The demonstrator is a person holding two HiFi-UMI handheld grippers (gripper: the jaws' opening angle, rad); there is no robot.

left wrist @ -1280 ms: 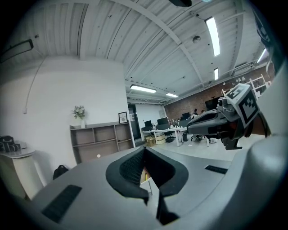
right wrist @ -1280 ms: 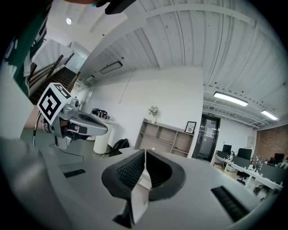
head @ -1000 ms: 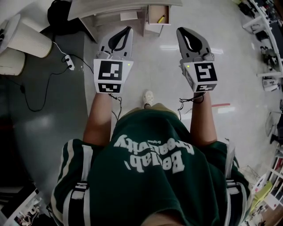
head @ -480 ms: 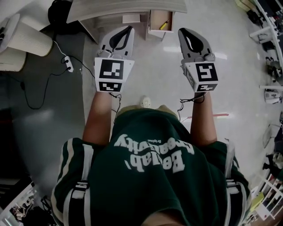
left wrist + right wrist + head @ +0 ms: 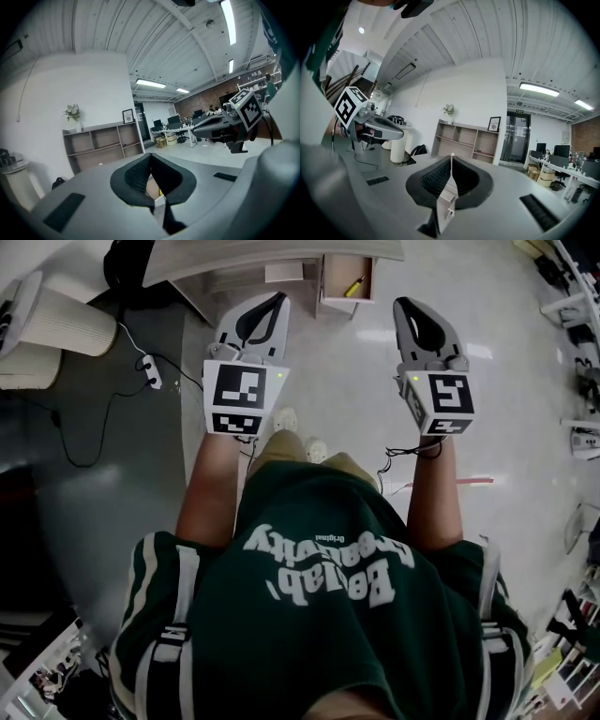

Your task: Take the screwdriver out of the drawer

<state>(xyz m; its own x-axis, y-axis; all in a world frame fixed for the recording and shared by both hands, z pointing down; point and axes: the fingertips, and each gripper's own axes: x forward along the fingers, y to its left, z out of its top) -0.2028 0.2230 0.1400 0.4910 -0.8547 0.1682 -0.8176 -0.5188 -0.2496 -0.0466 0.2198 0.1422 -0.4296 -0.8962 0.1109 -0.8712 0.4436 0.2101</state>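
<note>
Head view, left claw (image 5: 275,304): at eleven o'clock, pads pressed together, nothing pinched; my left gripper view shows the same.
Tabletop (image 5: 234,254): along the top edge, from eleven to twelve o'clock.
Drawer (image 5: 339,307): at twelve o'clock under the tabletop, standing open, beyond and between my two claws.
Screwdriver (image 5: 354,285): yellow handle, lying inside the drawer toward its right wall, touched by neither claw.
Right claw (image 5: 406,307): at one o'clock, pads pressed together as well, carrying nothing.
Done: only the opening of the drawer, as far as I can see.
Left: by my judgement almost everything. I must bring a claw to the drawer, spread it, pinch the handle and lift the screwdriver out.
</note>
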